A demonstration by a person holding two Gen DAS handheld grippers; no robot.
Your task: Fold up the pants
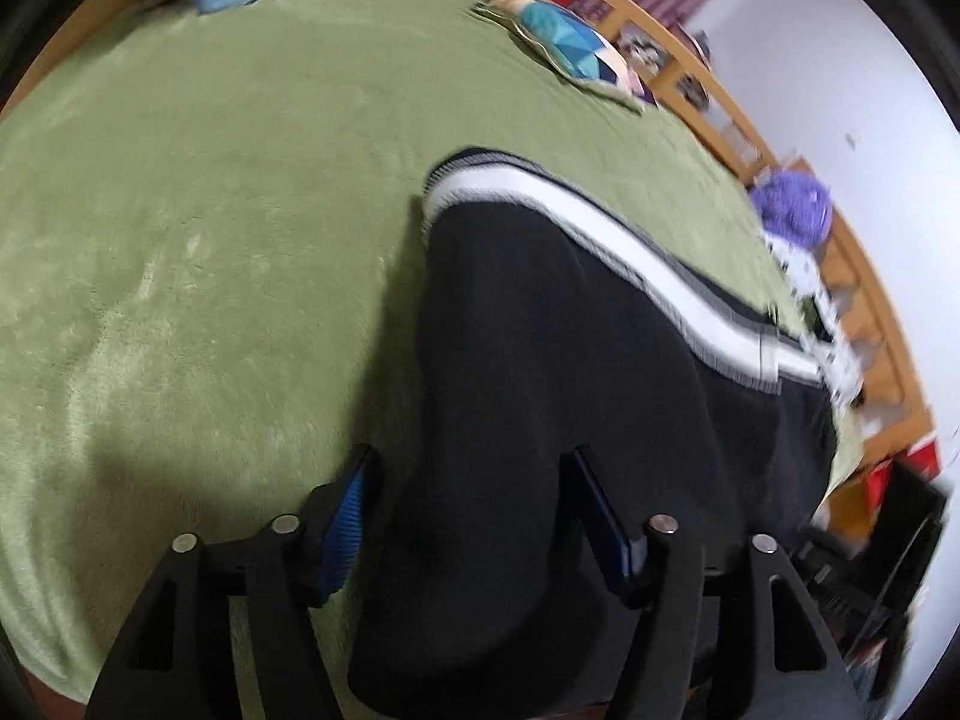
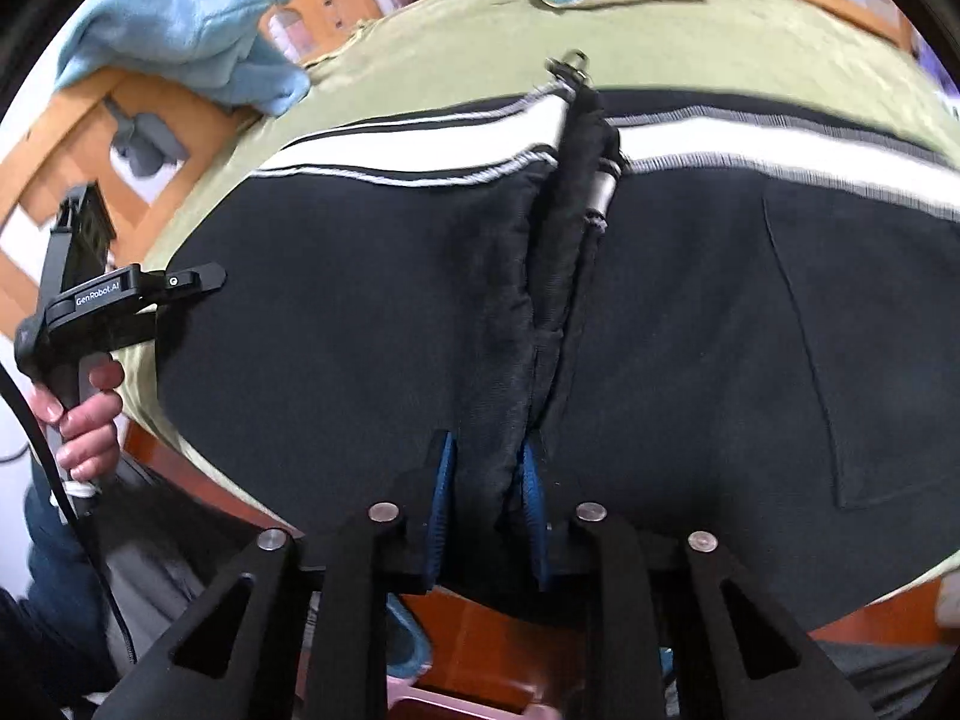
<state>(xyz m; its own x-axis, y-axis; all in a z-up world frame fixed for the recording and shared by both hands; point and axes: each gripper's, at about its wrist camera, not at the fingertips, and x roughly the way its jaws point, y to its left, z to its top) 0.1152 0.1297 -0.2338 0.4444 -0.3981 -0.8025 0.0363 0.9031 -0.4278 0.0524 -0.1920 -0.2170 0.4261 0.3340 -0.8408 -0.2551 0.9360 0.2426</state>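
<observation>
Pants (image 2: 372, 324): black, white-striped waistband (image 2: 420, 147) at the far edge, spread flat on the green blanket (image 1: 198, 228) over the bed, near edge hanging off toward the person.
Long axis: waistband running left to right across the right wrist view; centre fly ridge (image 2: 564, 252) with a drawstring tip (image 2: 603, 189) running straight from the waistband down toward the right tongs.
Direction from right tongs (image 2: 483, 516): garment dead ahead and beneath, ridge lined up with the gap between the blue pads.
Right tongs: narrowed to a slim gap, pads pressing both sides of a raised fold of black cloth at the near edge, so gripping the pants at the centre.
Direction from left tongs (image 1: 468, 522): cloth under and ahead, waistband curving off to the far right, bare blanket to the left.
Left tongs: spread fairly wide, straddling the left edge of the pants, pads clear of the fabric, nothing gripped.
Left hand (image 2: 81, 414): on the handle at the left rim of the right wrist view, at the garment's left side.
Nearer hand: right, already on the centre seam; left poised over the outer edge.
Likely next: left side carried across onto the right, hinging along that centre ridge.
Bystanders: blue plush toy (image 2: 180, 30), patterned cushion (image 1: 576, 45), well apart at the far edge of the bed.
</observation>
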